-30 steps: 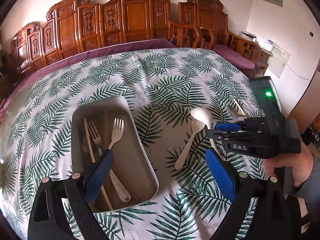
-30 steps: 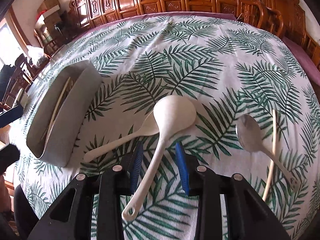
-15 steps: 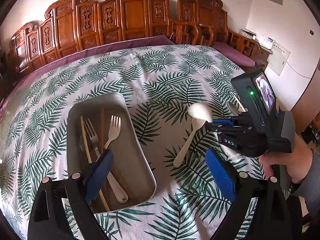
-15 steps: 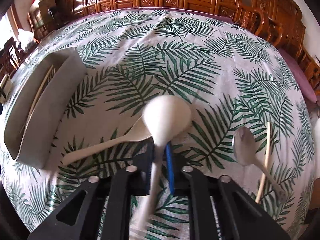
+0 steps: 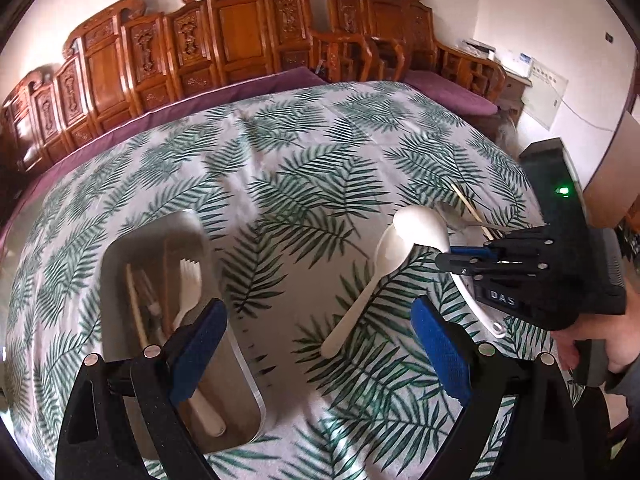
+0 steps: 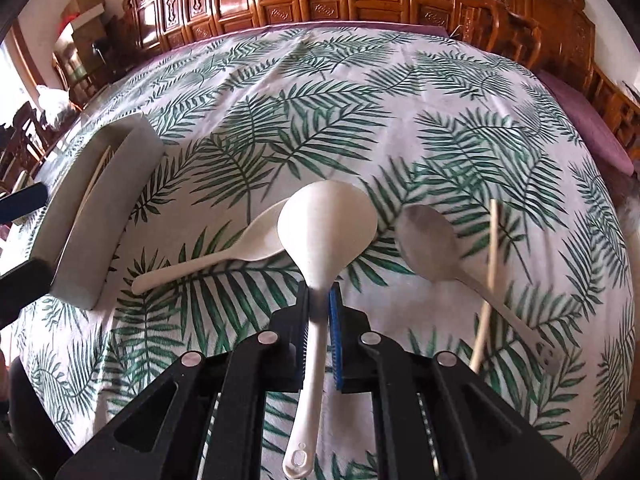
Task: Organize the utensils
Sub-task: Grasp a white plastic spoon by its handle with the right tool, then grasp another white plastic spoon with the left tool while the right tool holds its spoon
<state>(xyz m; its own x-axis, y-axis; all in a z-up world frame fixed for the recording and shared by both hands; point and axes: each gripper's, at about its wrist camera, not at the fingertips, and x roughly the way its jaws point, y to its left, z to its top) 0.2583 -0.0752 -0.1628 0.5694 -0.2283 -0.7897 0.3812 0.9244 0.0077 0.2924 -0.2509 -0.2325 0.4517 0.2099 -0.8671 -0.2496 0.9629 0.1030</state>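
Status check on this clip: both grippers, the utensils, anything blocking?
Right gripper just closed, shut on white ladle. Left gripper open, empty. Tray holds forks. White spoon, metal spoon, chopstick on cloth. Path clear.

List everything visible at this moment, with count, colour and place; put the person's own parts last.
Large white plastic ladle: one, white, clamped by its handle in the right claw.
Cream plastic spoon: one, cream, on the cloth left of the ladle.
Metal spoon: one, silver, on the cloth right of the ladle.
Wooden chopstick: one, pale wood, lying across the metal spoon's handle.
Grey rectangular tray: one, grey, left side of the table, holding a white fork and other utensils.
Palm-leaf tablecloth: one, white and green.
Carved wooden chairs: several, brown, behind the table.
Left claw: open.
Right claw: shut on the ladle.
Hand: one, holding the right claw.
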